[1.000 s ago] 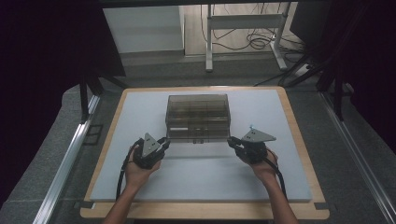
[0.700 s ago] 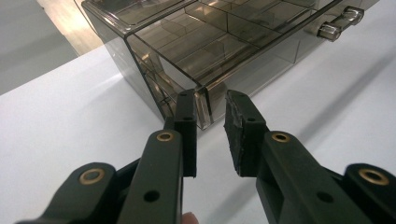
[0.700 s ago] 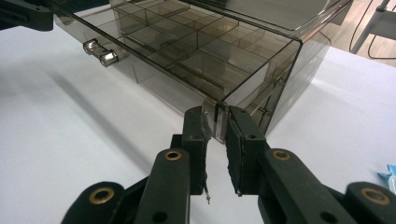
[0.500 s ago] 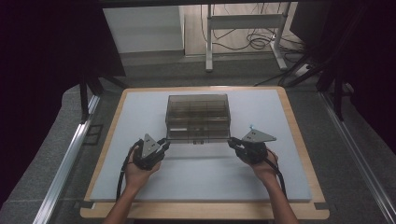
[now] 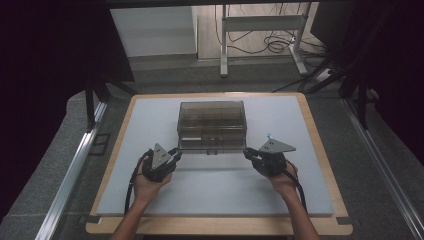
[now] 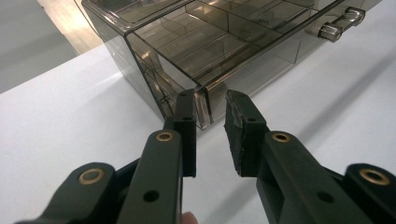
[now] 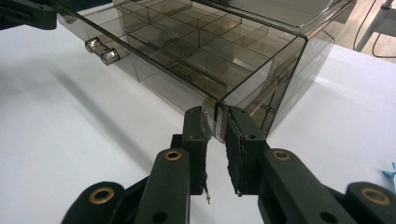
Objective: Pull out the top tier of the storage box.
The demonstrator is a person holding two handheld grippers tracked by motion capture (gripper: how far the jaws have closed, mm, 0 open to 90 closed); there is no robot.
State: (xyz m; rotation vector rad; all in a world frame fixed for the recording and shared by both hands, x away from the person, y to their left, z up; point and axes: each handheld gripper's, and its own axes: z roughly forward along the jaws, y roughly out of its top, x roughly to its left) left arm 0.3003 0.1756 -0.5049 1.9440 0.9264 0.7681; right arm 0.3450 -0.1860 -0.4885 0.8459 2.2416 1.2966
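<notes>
High view shows one smoky clear drawer box [image 5: 212, 125] on the white mat [image 5: 150, 120], its long axis across the table and its front with two knobs [image 6: 338, 23] facing the person. Left gripper [image 5: 176, 153] straddles the drawer's near left corner, jaws slightly apart around its edge, seemingly not yet pinching. Right gripper [image 5: 247, 153] is clamped on the near right corner. Nothing has shifted since the earlier frames.
</notes>
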